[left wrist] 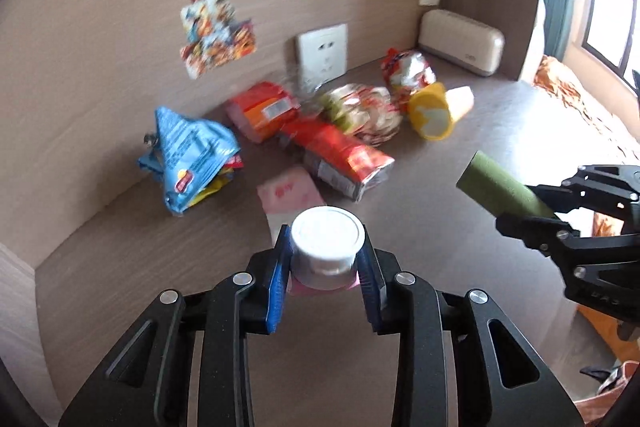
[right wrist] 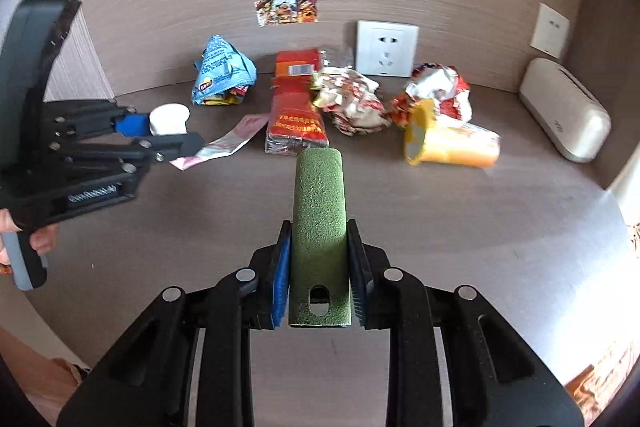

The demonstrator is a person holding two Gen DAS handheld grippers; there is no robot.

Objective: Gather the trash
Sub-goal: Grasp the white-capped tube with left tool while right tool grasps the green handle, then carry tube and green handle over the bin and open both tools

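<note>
The left gripper (left wrist: 325, 259) has its jaws clamped on a small white tub (left wrist: 327, 241), held above the tabletop (left wrist: 440, 195). The right gripper (right wrist: 319, 263) has its jaws pressed on a green foam-covered tube (right wrist: 319, 211) pointing toward 12 o'clock. Beyond them lie a blue snack bag (right wrist: 222, 71) at 11 o'clock, a red packet (right wrist: 296, 111), crumpled wrappers (right wrist: 352, 99) and a tipped yellow cup (right wrist: 448, 139) at 1 o'clock.

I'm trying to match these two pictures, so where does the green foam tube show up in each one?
Left wrist view: the green foam tube is at the right edge, held in the right tongs.
Right wrist view: it stands bottom centre, clamped between the tongs' blue pads.
Shared landmark: the white wall socket behind the wrappers.
</note>
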